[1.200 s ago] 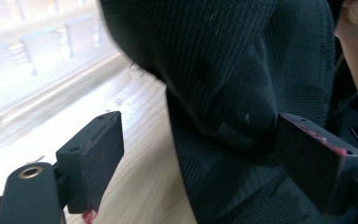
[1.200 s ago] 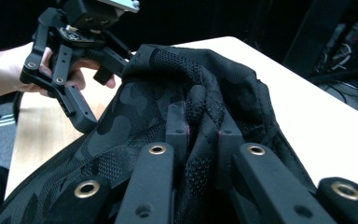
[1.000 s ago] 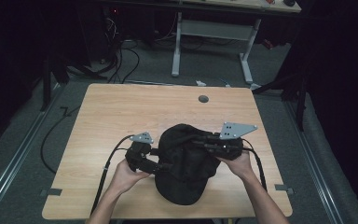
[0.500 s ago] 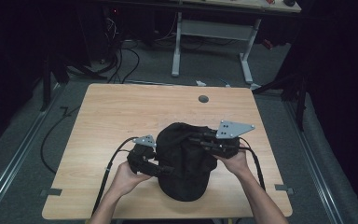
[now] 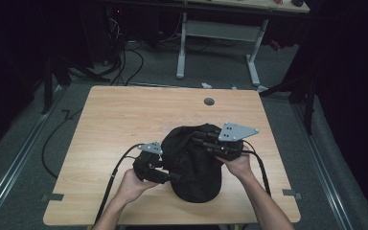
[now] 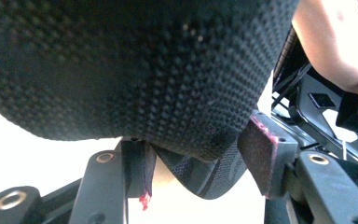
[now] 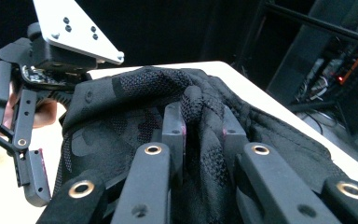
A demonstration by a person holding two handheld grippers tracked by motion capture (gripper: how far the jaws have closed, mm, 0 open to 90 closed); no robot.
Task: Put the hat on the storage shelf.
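Note:
A black mesh fabric bag (image 5: pixel 191 163) lies crumpled on the wooden table (image 5: pixel 124 115), near its front edge. My right gripper (image 5: pixel 200 139) sits over the bag's upper right part. In the right gripper view the right gripper (image 7: pixel 203 126) is shut on a raised fold of the bag (image 7: pixel 121 116). My left gripper (image 5: pixel 172 177) reaches in at the bag's left side. In the left gripper view the left gripper (image 6: pixel 198 168) stands open, with the bag's lower edge (image 6: pixel 121 60) and a woven strap (image 6: pixel 209 179) hanging between the pads, neither pad pressing on them.
A round cable hole (image 5: pixel 209 101) lies in the table's far part. Beyond the table stand a white desk frame (image 5: pixel 220 33) and floor cables (image 5: pixel 124 57). Each gripper's cable trails off the front edge beside the person's forearms.
The left gripper has crept slightly toward the front edge and in against the bag. The right gripper and the fold it holds have barely shifted.

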